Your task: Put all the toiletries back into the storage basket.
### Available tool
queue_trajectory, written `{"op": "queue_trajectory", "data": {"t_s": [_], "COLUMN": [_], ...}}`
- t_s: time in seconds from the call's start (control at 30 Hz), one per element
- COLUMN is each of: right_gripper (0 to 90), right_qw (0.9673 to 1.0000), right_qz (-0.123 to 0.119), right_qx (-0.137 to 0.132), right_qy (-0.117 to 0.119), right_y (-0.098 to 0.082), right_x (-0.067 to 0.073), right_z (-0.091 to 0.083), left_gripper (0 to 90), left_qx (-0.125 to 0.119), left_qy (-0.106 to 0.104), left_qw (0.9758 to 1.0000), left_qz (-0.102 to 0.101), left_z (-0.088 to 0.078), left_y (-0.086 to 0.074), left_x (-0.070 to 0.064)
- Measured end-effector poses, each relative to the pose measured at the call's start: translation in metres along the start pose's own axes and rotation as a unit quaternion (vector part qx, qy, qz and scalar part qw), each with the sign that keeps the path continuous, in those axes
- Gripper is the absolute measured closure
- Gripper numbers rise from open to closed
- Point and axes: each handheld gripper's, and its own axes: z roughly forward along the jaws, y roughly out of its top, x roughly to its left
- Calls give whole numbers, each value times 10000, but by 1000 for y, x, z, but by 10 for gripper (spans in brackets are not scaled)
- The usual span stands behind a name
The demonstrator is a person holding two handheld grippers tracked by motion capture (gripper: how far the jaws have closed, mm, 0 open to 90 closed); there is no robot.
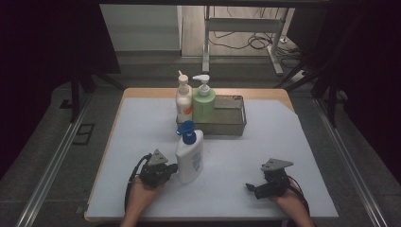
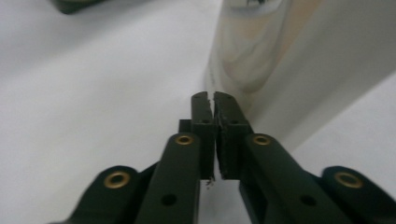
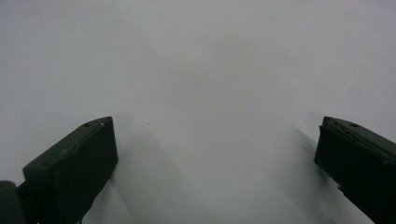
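Pale blue-grey matting covered the tabletop (image 1: 142,123), where a white plastic pump bottle with a blue nozzle (image 1: 190,158) stood near the front, just before a grey metal tray (image 1: 236,124) with 2 more pump bottles, 1 white (image 1: 183,98) and 1 green (image 1: 204,101). Beside the near bottle, the left gripper (image 2: 214,97) had its fingers pressed together on nothing, while the right gripper (image 3: 215,140) rested well apart, fingers spread wide. Judging by this, the approach was underway; next, the left fingers would need to part and straddle the bottle.

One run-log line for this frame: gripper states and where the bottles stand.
left gripper: shut, empty, beside blue-capped bottle | right gripper: open, empty | white bottle, green bottle: upright at tray
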Motion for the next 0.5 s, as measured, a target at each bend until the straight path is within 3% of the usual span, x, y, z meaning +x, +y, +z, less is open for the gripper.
{"op": "queue_trajectory", "data": {"t_s": [0.07,0.2,0.5], "right_gripper": [0,0,0], "right_qw": [10000,10000,10000], "right_qz": [-3,-2,0], "right_qx": [-2,0,0], "right_qy": [-3,-1,0], "right_y": [0,0,0], "right_x": [0,0,0], "right_z": [0,0,0], "left_gripper": [894,894,894], "left_qx": [74,32,120], "left_qy": [89,-50,-211], "left_qw": [9999,10000,9997], "left_qz": [36,-78,36], "left_z": [4,3,5], "left_y": [0,-2,-3], "left_x": [-1,0,-13]}}
